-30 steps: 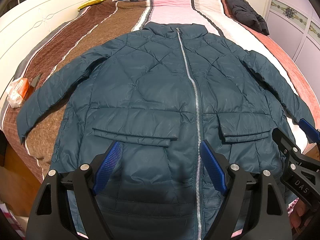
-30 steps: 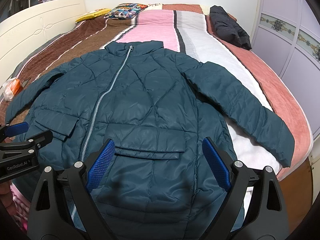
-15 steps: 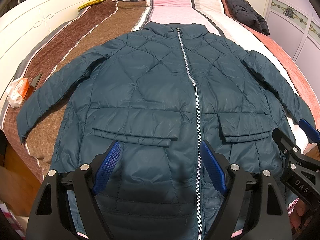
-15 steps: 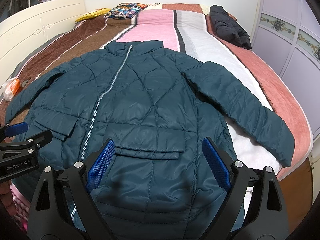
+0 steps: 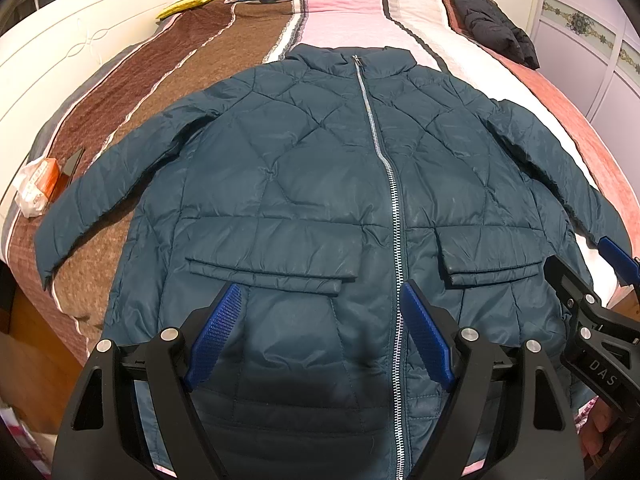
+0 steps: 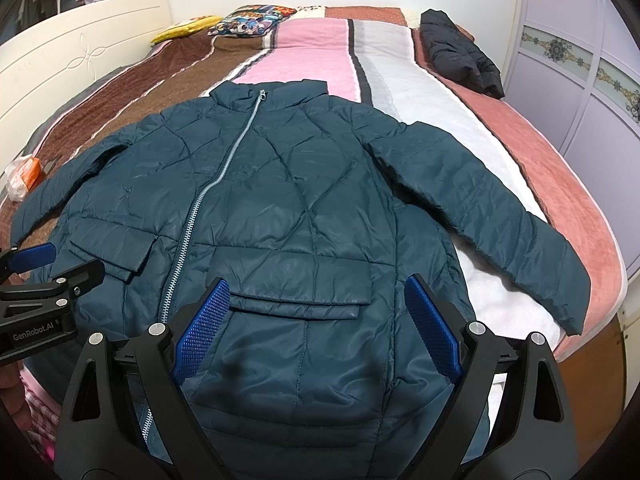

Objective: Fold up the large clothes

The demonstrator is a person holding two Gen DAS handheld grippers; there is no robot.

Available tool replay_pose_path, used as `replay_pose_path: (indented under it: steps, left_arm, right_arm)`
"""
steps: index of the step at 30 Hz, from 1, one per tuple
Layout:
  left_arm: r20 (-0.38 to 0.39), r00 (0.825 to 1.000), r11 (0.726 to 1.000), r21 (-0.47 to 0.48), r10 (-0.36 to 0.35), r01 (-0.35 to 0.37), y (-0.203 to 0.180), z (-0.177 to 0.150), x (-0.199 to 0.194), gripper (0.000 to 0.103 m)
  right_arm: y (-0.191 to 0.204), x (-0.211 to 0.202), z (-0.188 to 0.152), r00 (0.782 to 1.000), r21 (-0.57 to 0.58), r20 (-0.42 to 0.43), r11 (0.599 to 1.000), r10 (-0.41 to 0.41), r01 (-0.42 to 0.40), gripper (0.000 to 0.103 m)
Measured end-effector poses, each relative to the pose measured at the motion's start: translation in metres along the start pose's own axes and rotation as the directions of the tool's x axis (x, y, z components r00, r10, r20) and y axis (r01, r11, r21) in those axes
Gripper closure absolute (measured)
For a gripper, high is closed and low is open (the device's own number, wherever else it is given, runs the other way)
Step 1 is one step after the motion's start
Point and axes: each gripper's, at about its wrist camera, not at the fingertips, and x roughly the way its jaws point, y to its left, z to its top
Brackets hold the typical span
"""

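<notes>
A dark teal quilted jacket [image 5: 304, 176] [image 6: 288, 208] lies flat on the bed, front up, zipped, both sleeves spread out to the sides and collar at the far end. My left gripper [image 5: 322, 304] hovers open above the lower hem left of the zipper, nothing between its blue pads. My right gripper [image 6: 316, 296] hangs open over the right pocket flap, also holding nothing. Each gripper shows at the edge of the other's view: the right gripper [image 5: 592, 280], the left gripper [image 6: 44, 268].
The striped bedspread [image 6: 316, 52] of brown, pink, white and salmon lies under the jacket. A black jacket [image 6: 460, 52] sits at the far right, pillows [image 6: 248, 20] at the far end, an orange-and-white packet [image 5: 38, 188] by the left edge. White headboard left, wardrobe doors [image 6: 592, 92] right.
</notes>
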Motion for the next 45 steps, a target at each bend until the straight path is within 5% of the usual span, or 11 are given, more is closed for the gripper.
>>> replay_pose_path:
  steps: [15, 28, 35, 40, 45]
  left_arm:
    - [-0.002, 1.0, 1.0, 0.015, -0.012, 0.012, -0.002, 0.002, 0.002, 0.024]
    - [-0.01, 0.998, 0.993, 0.096, -0.064, 0.065, -0.028, 0.021, 0.01, 0.024]
    - [-0.007, 0.996, 0.986, 0.141, -0.084, 0.084, -0.046, 0.029, 0.013, 0.024]
    - [-0.023, 0.995, 0.984, 0.153, -0.094, 0.096, -0.053, 0.032, 0.02, 0.024]
    - [-0.038, 0.994, 0.982, 0.156, -0.106, 0.111, -0.059, 0.032, 0.026, 0.024]
  right_arm:
    - [-0.02, 0.009, -0.001, 0.999, 0.091, -0.037, 0.996, 0.009, -0.006, 0.015]
    - [-0.104, 0.008, -0.003, 0.998, 0.342, -0.053, 0.938, -0.037, 0.053, 0.015]
    - [-0.19, 0.008, -0.013, 0.999, 0.579, -0.047, 0.814, -0.021, 0.045, 0.032]
    - [-0.244, 0.015, -0.029, 0.997, 0.719, -0.074, 0.693, 0.0, 0.054, 0.042]
    - [-0.278, 0.03, -0.053, 0.991, 0.836, -0.067, 0.549, 0.113, -0.006, 0.053]
